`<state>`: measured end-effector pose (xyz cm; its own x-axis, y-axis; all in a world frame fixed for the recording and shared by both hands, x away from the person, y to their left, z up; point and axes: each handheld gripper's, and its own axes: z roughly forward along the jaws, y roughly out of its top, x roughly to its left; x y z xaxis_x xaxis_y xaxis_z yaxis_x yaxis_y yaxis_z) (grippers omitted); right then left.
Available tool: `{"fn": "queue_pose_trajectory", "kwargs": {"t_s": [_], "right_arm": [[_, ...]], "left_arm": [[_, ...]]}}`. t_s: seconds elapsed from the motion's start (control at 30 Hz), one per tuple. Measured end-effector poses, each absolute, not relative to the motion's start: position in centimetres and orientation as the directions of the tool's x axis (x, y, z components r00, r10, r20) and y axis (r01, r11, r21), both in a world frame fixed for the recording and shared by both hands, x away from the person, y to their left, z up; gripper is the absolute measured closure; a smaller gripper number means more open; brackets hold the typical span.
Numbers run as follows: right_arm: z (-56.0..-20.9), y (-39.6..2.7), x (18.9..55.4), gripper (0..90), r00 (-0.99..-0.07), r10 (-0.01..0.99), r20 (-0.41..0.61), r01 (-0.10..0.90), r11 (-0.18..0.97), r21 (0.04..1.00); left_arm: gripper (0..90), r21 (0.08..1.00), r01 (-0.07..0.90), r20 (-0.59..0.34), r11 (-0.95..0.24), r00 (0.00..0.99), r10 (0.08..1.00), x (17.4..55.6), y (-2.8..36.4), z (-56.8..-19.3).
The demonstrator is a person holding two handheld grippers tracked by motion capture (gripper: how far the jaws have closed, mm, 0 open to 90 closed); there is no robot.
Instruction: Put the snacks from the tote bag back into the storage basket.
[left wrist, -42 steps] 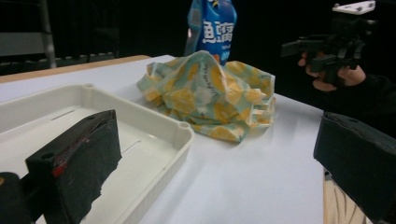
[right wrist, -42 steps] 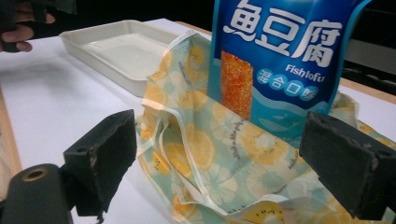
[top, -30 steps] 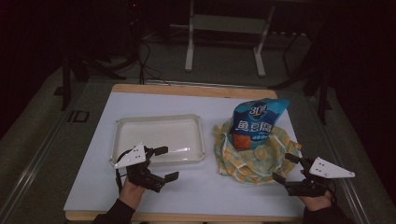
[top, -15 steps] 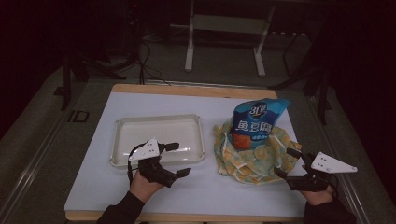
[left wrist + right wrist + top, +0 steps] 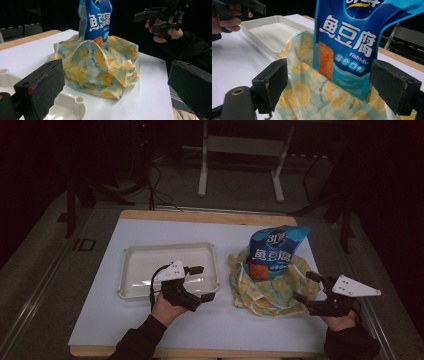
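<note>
Two hand-held grippers sit at a white table, both with jaws spread apart and grasping nothing. A blue snack bag (image 5: 274,251) stands upright in a crumpled lemon-print cloth bag (image 5: 270,287) at the table's right. The right gripper (image 5: 309,286) is just beside the cloth. The left gripper (image 5: 201,283) hovers over a white tray's (image 5: 131,270) near right corner.

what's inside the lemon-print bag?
A blue snack pouch stands upright in the lemon-print bag, top half sticking out. Its lower part, and anything else inside, is hidden by the bag's folds.
</note>
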<state>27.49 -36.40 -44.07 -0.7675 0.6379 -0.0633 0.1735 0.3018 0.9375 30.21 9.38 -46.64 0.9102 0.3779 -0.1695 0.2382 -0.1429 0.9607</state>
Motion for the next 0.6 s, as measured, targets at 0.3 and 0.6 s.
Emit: {"fn": "queue_pose_trajectory", "kwargs": {"t_s": [0.3,0.6], "right_arm": [[-43.8,-36.9,28.6,15.3,-0.763,0.645,-0.049,0.18,0.285,0.941],[-43.6,-37.0,30.0,19.1,-0.758,0.649,-0.055,0.178,0.288,0.941]], "left_arm": [[1.3,0.955,0.235,-0.159,-0.178,0.919,0.362,31.7,7.5,-46.2],[1.3,0.957,0.223,-0.152,-0.184,0.93,0.335,33.5,4.9,-45.4]]}}
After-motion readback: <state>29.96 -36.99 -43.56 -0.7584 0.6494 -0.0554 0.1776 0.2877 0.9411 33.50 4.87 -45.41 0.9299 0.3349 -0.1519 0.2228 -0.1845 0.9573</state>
